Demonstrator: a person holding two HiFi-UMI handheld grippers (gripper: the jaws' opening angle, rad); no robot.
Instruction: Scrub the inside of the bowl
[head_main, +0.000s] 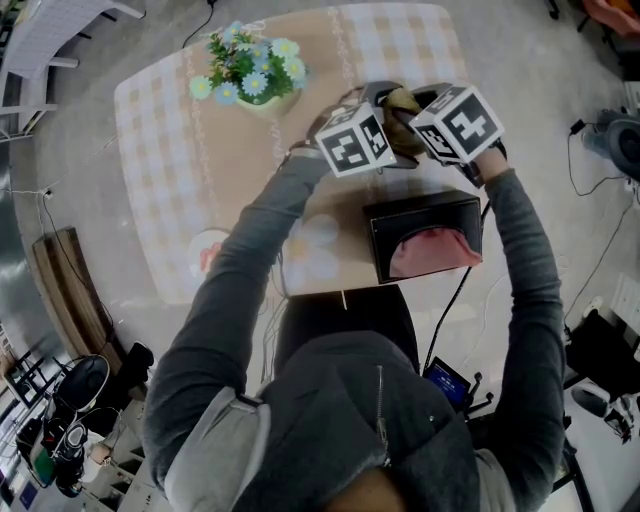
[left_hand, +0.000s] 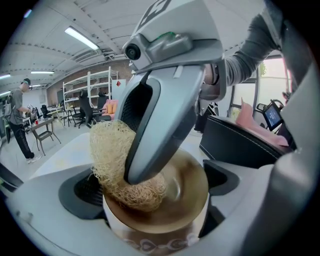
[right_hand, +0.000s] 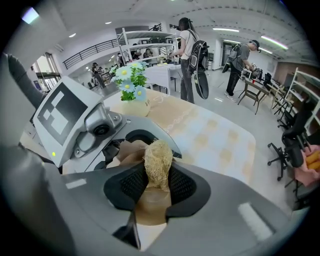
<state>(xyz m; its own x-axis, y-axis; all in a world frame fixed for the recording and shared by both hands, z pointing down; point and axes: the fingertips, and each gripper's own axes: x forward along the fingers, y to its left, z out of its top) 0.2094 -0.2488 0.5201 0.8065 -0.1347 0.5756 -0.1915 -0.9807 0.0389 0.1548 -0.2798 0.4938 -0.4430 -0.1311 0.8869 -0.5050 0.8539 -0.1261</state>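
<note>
Bowl (left_hand: 185, 210): brown inside, pale outside, gripped across its sides by the left hand-held gripper (left_hand: 155, 197) and held up over the tabletop (head_main: 200, 170). Right hand-held gripper (right_hand: 157, 182): clenched on a straw-coloured fibre scrubber (right_hand: 158, 160), which is pressed against the bowl's inner wall. Step, as judged: scrubbing under way. Next move likely calls for sweeping the scrubber round the bowl's interior, with a firm hold on the bowl. Black box (head_main: 420, 235): below the bowl, nearer the person.

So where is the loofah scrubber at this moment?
In the left gripper view the loofah scrubber sits centre-left, pinched by the right claw and pressed into the bowl that the left claw holds.
</note>
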